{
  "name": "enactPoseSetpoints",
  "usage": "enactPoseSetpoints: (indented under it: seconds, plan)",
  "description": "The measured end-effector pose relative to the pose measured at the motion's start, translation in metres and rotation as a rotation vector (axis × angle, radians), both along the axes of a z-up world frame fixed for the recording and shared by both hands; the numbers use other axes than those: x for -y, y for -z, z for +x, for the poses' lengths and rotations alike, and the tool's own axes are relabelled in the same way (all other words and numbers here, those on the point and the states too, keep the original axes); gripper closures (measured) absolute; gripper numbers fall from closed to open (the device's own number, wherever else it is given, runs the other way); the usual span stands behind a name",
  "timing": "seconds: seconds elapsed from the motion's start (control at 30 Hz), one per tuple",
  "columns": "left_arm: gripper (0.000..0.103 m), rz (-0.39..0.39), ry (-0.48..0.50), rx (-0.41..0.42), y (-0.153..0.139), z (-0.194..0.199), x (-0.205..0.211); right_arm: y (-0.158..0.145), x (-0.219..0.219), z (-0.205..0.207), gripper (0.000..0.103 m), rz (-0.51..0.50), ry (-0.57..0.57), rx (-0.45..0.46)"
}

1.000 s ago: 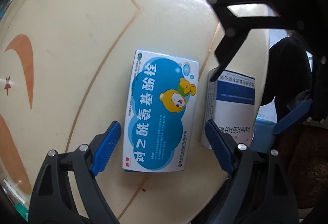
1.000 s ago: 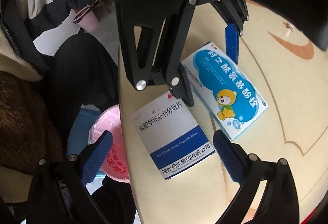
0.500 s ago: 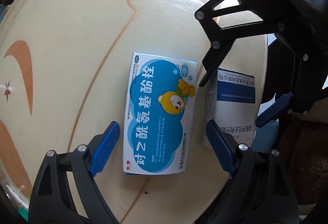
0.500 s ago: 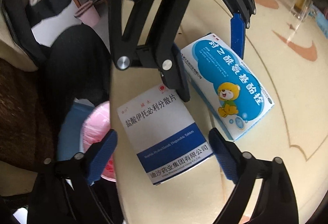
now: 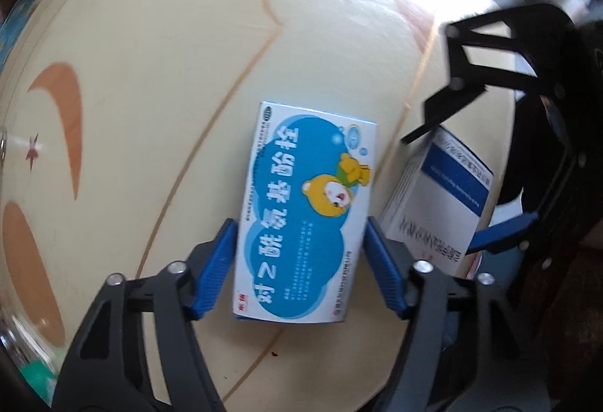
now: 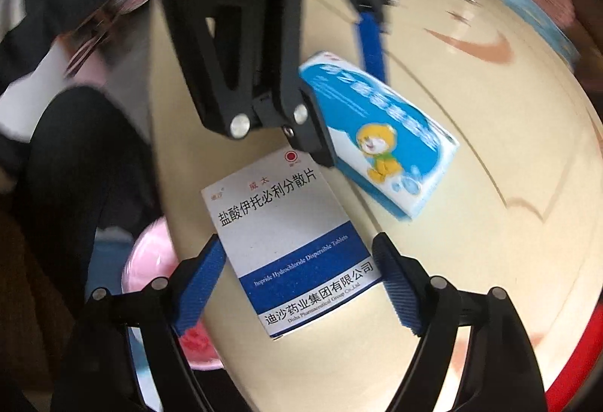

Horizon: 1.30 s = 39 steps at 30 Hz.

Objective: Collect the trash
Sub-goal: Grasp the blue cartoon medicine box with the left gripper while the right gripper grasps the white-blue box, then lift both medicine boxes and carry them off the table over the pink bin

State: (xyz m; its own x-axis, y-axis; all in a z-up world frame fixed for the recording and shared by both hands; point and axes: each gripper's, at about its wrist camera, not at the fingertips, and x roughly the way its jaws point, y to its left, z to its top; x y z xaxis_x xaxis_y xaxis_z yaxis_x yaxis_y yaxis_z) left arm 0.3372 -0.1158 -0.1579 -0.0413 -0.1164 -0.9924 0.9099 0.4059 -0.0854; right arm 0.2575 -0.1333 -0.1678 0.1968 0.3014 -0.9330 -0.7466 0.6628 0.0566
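- Cream-coloured round table top (image 5: 158, 80) with orange crescent and thin brown line inlays fills both views; past its edge the right wrist view shows a person's dark-clothed legs (image 6: 75, 155) and a pink bag-lined bin (image 6: 150, 261) low beside the table.
- Blue-and-white cardboard medicine box with a yellow cartoon bear (image 5: 301, 216) lies flat near the table's edge. The left gripper (image 5: 301, 261) has just been closing; its blue pads (image 5: 215, 265) now sit against the box's two long sides, seemingly gripping it.
- White cardboard tablet box with a dark blue band (image 6: 290, 242) lies just beside the first, at the very rim. The right gripper (image 6: 297, 284) straddles it, jaws fairly wide and closing in, pads close to its sides with no firm contact visible.
- Both boxes are judged light, thin-walled and probably empty: stiff along the edges, easily crushed across the broad faces. Holding the long sides is sensible, with gentle pressure.
- Only the right wrist view shows the bin and the bear box's near end apparently tilted up; only the left wrist view shows both pads meeting that box.
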Motion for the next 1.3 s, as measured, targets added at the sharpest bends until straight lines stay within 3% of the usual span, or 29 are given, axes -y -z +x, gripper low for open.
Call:
enactPoseSetpoints:
  seconds: [0.27,0.5,0.9,1.3]
  plan:
    - [0.04,0.005,-0.104,0.069,0.003,-0.015,0.003,-0.002,0.027,-0.004,0.03,0.011,0.307,-0.008]
    - [0.04,-0.014,-0.265,0.147,0.002,-0.028,-0.009,-0.01,0.04,-0.013,0.032,0.064,0.457,0.034]
    - [0.041,-0.076,-0.446,0.193,-0.022,-0.049,-0.049,-0.051,0.041,-0.033,0.033,0.091,0.499,0.145]
    - [0.041,-0.158,-0.487,0.301,-0.091,-0.1,-0.064,-0.099,0.038,-0.06,0.033,0.116,0.509,0.24]
